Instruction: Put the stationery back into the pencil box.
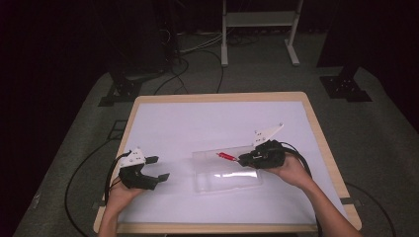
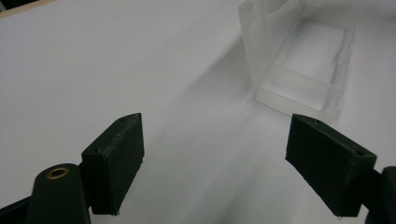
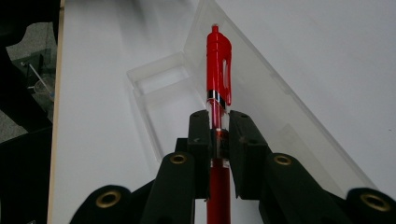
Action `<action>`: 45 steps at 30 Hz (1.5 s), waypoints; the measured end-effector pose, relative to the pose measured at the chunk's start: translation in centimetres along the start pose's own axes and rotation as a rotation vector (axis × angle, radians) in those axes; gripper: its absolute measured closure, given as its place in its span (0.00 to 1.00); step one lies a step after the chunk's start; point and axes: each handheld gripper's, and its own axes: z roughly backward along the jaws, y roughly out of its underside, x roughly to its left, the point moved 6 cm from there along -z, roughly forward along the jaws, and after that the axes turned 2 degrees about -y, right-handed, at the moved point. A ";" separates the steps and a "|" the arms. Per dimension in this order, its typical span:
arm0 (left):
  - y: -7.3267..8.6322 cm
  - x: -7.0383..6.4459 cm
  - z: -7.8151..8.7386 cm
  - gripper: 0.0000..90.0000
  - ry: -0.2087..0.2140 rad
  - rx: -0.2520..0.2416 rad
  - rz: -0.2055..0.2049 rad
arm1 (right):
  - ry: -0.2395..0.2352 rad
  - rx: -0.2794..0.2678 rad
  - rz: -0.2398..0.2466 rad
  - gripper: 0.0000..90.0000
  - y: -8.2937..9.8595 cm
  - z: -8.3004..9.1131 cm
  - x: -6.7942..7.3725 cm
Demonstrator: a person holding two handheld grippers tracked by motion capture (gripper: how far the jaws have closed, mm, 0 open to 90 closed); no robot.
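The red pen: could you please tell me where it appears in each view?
High view: pen right of centre, held by the right gripper over the clear case.
Left gripper view: not in it.
Right gripper view: pen centre, between the jaws.
Shared landmark: the clear case.

Near the table's (image 1: 148, 106) middle, toward the near edge: an open box (image 1: 227, 178), lid raised along its far side. Left of the box, well apart, near the left edge: the left gripper (image 1: 157, 168), jaws toward the box. Right of the box, at its far right corner: the right gripper (image 1: 240, 159). Between its jaws, over the box's far edge: a pen (image 1: 226, 156), clip end leftward.
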 end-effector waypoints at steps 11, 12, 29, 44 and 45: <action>0.0 0.0 -0.1 0.20 -0.001 0.003 0.002 | -0.030 0.021 0.008 0.87 0.9 -1.3 0.1; 0.0 0.0 -0.1 0.20 0.000 0.001 0.001 | -0.031 0.024 0.013 0.87 1.0 -1.3 0.0; 0.0 0.0 -0.1 0.18 0.003 0.001 0.006 | -0.067 0.046 0.029 0.87 1.4 -2.7 0.3; 0.0 0.0 -0.1 0.18 0.005 0.002 0.010 | -0.092 0.080 0.038 0.87 2.1 -4.1 0.3; 0.0 0.0 -0.1 0.18 0.005 0.003 0.011 | -0.094 0.081 0.038 0.87 2.1 -4.1 0.3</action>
